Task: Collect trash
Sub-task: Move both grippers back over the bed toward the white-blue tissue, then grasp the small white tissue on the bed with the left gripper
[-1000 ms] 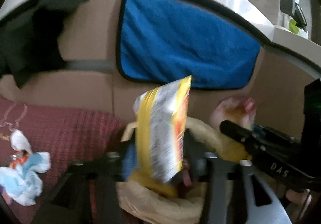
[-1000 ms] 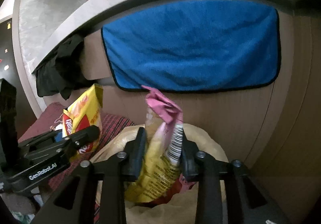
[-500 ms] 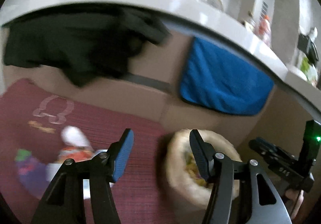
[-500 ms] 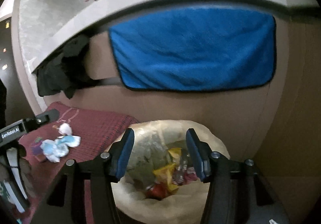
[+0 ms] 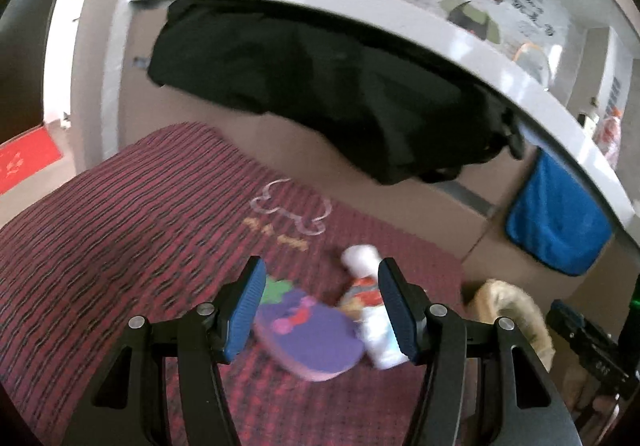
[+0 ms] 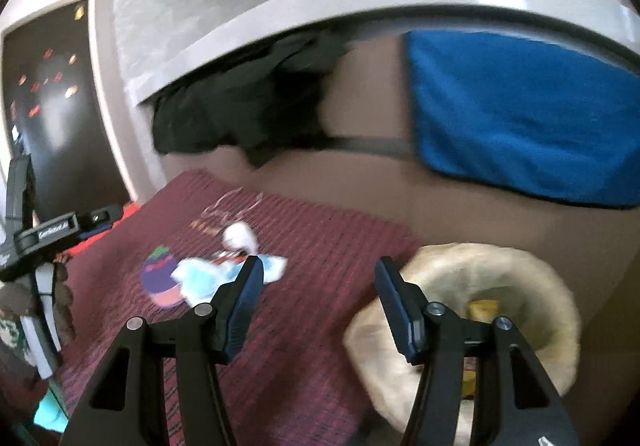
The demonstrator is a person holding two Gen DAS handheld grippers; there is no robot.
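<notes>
The left gripper (image 5: 320,300), jaws apart and empty after dropping its yellow wrapper into the beige trash bag (image 6: 520,266) at right, now faces the remaining crumpled white-and-blue wrappers (image 5: 376,310) on the maroon woven mat (image 5: 120,226), while the right gripper (image 6: 318,292), also emptied, is opening.

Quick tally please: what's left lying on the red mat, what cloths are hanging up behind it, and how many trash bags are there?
Trash on the red mat: 1 white and light-blue crumpled wrapper pile
Hanging cloths: 2, the black cloth and the blue towel
Trash bags: 1 beige bag, already holding wrappers
Total: 4
</notes>
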